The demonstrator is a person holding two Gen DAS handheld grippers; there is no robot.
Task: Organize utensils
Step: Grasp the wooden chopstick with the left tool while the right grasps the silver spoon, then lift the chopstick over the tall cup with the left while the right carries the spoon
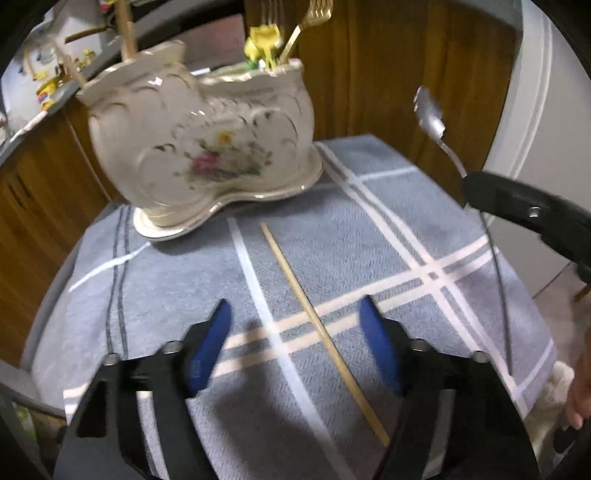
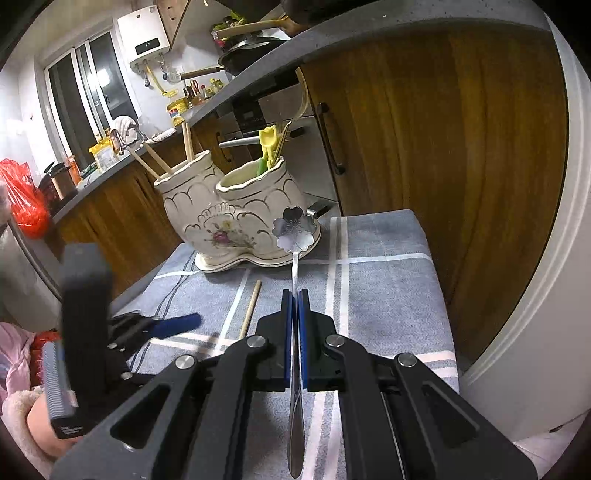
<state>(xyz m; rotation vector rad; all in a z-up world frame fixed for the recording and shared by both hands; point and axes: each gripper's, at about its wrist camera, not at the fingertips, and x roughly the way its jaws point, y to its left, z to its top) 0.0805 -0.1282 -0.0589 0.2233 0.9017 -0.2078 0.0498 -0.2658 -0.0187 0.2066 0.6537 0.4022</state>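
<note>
A single wooden chopstick [image 1: 291,280] lies on the blue checked cloth [image 1: 369,229]. My left gripper [image 1: 295,328] hangs just over it, its blue pads apart on either side of the stick without touching it. My right gripper [image 2: 295,295] is shut on the handle of a silver spoon [image 2: 295,229] with a flower-shaped bowl, held up in front of the ceramic holder [image 2: 229,214]. This cream, flower-painted holder [image 1: 207,147] has two compartments: chopsticks [image 2: 159,162] stand in its left one, gold forks [image 1: 314,18] and a yellow utensil [image 2: 267,144] in its right one.
The cloth [image 2: 384,288] covers a small table that ends just behind the holder. Dark wooden cabinets [image 2: 424,129] under a grey counter [image 2: 258,70] stand close behind, a white appliance [image 2: 535,295] at the right. A red bag [image 2: 22,199] and a pink sleeve [image 2: 14,350] are at the left.
</note>
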